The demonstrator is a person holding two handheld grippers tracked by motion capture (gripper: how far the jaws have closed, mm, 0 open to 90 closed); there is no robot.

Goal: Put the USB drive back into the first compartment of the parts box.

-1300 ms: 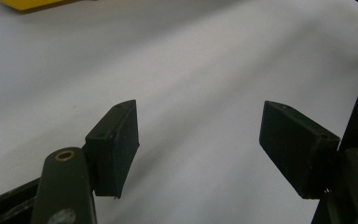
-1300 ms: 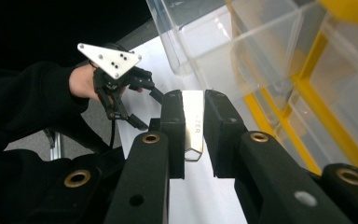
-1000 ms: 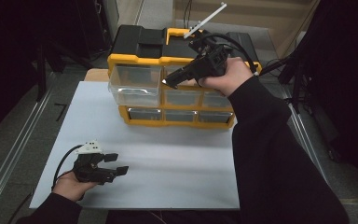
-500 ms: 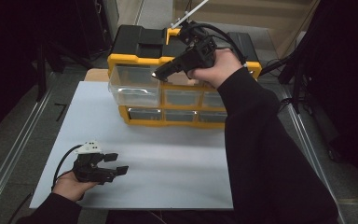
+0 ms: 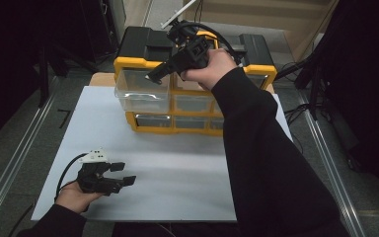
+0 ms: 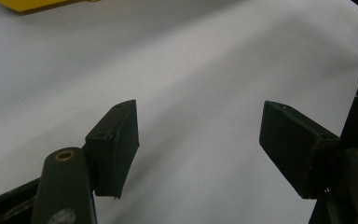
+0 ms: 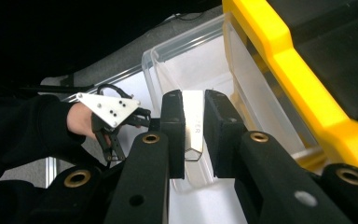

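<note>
My right gripper [image 7: 193, 135] is clenched on a small flat metal piece [image 7: 195, 133], hovering over the pulled-out clear drawer [image 5: 140, 91] at the yellow organizer's [image 5: 195, 66] top left, about eleven o'clock on the white table [image 5: 177, 173]. My left gripper [image 5: 121, 174] rests at seven o'clock, jaws released and holding nothing.

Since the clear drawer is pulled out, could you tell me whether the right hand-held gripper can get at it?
Probably yes: the right hand-held gripper, shut on a metal strip, hangs just above the open drawer, with nothing between them.
</note>
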